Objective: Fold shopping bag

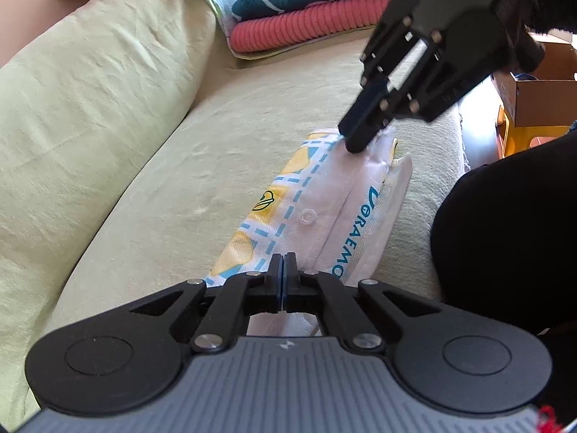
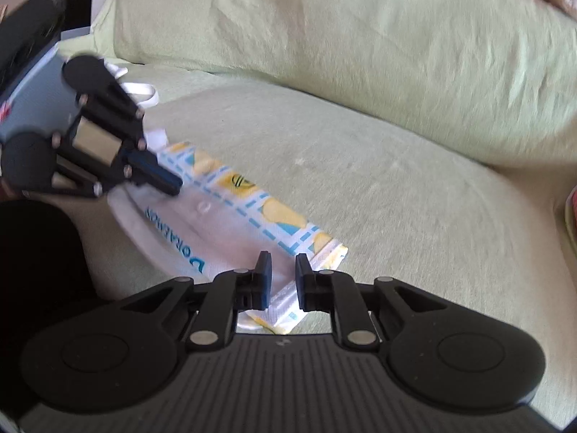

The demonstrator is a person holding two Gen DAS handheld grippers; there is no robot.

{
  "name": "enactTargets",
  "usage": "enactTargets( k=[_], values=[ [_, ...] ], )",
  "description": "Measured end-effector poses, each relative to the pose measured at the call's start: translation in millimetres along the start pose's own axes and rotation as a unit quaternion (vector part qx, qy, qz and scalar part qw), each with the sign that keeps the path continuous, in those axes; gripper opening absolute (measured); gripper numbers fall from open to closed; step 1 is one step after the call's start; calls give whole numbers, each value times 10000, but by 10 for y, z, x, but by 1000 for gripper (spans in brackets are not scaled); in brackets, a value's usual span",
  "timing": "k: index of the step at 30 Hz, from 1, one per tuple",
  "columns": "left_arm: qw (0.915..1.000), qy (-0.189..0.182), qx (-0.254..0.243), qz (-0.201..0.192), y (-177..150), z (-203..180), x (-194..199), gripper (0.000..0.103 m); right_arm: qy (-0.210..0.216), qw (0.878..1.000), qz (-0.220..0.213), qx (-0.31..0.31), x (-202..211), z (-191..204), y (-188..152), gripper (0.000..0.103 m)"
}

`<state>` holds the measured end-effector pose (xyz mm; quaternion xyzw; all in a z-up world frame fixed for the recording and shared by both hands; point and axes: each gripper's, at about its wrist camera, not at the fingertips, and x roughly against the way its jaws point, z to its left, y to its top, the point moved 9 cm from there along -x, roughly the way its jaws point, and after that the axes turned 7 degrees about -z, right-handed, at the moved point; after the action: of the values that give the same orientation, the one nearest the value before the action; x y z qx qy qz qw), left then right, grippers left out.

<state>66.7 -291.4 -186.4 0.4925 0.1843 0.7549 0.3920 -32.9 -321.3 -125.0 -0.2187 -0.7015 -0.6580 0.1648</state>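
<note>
A white shopping bag (image 1: 317,209) with blue dashed lines, yellow shapes and blue lettering lies folded into a long narrow strip on the green sofa seat (image 1: 202,166). My left gripper (image 1: 284,258) is shut, its tips pressing on the bag's near end. My right gripper (image 1: 355,144) touches the far end. In the right wrist view the right gripper (image 2: 283,259) is open a little, its jaws either side of the bag (image 2: 252,216) end; the left gripper (image 2: 173,184) rests shut on the other end.
A green back cushion (image 1: 101,83) runs along the seat. Folded pink and teal cloths (image 1: 310,14) lie at the sofa's far end. A cardboard box (image 1: 541,97) and a yellow stool stand past the sofa edge. The person's dark-clothed leg (image 1: 505,238) is right beside the bag.
</note>
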Motion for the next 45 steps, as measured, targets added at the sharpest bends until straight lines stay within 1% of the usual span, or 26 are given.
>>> enactTargets(
  k=[1, 3, 6, 10, 11, 12, 13, 14, 16, 18, 19, 20, 22, 23, 24, 28, 31, 33, 35, 38, 39, 41, 42, 43, 44, 45],
  values=[
    [10000, 7, -16, 5, 1, -3, 1, 0, 41, 10000, -39, -26, 22, -14, 60, 12],
    [10000, 14, -45, 16, 6, -6, 2, 0, 169, 9997, -79, 138, 80, 41, 90, 12],
    [9999, 23, -128, 21, 13, -19, 7, 0, 323, 9985, 68, 438, -57, 162, -9, 13],
    [9988, 94, -464, 95, 41, -58, 30, 0, 464, 9978, 134, 458, -95, 155, -78, 13],
    [9982, 131, -565, 165, 49, -64, 45, 0, 491, 9975, 158, 476, -99, 153, -75, 13],
    [9966, 264, -715, 299, 62, -64, 92, 0, 516, 9974, 175, 475, -104, 150, -73, 13],
    [9951, 388, -826, 374, 82, -67, 159, 2, 540, 9975, 178, 425, -111, 141, -74, 13],
    [9946, 452, -860, 368, 100, -75, 211, 8, 566, 9976, 177, 350, -121, 128, -73, 13],
    [9946, 520, -866, 244, 157, -123, 338, 8, 573, 9976, 183, 352, -125, 132, -65, 13],
    [9937, 592, -936, 150, 206, -191, 446, 11, 567, 9977, 172, 337, -113, 134, -57, 13],
    [9926, 592, -1043, 209, 195, -255, 450, 14, 578, 9978, 169, 264, -115, 124, -53, 13],
    [9919, 584, -1092, 265, 180, -300, 434, 20, 592, 9980, 166, 161, -112, 107, -47, 12],
    [9918, 569, -1095, 334, 157, -351, 404, 26, 566, 9982, 197, -1, -120, 86, -39, 12],
    [9921, 538, -1068, 367, 149, -370, 399, 32, 541, 9983, 221, -74, -127, 79, -36, 12],
    [9921, 499, -1068, 436, 162, -389, 384, 35, 508, 9983, 264, -124, -135, 76, -33, 12],
    [9887, 349, -1335, 582, 201, -437, 410, 35, 408, 9976, 540, -169, -190, 83, -12, 12],
    [9840, 413, -1678, 424, 215, -498, 500, 36, 450, 9963, 701, -228, -225, 67, -1, 12],
    [9800, 368, -1897, 474, 201, -534, 463, 40, 499, 9954, 760, -287, -235, 49, 1, 12],
    [9785, 326, -1983, 454, 208, -546, 436, 41, 534, 9950, 796, -294, -234, 42, -1, 12],
    [9791, 229, -1975, 423, 237, -488, 326, 42, 546, 9950, 792, -282, -218, 35, -14, 12],
    [9788, 177, -1994, 437, 235, -472, 300, 42, 537, 9951, 791, -271, -214, 37, -15, 12],
    [9799, -43, -1943, 458, 233, -444, 239, 42, 514, 9952, 799, -252, -214, 44, -16, 12],
    [9813, -115, -1869, 438, 245, -426, 213, 36, 517, 9951, 804, -249, -216, 44, -14, 12],
    [9827, -188, -1794, 418, 257, -407, 188, 27, 531, 9950, 811, -257, -216, 41, -13, 12],
    [9835, -156, -1756, 400, 266, -376, 162, 3, 547, 9948, 824, -249, -219, 40, -9, 12],
    [9839, -106, -1742, 396, 276, -356, 146, 2, 566, 9946, 844, -227, -222, 39, -3, 12]
  ],
)
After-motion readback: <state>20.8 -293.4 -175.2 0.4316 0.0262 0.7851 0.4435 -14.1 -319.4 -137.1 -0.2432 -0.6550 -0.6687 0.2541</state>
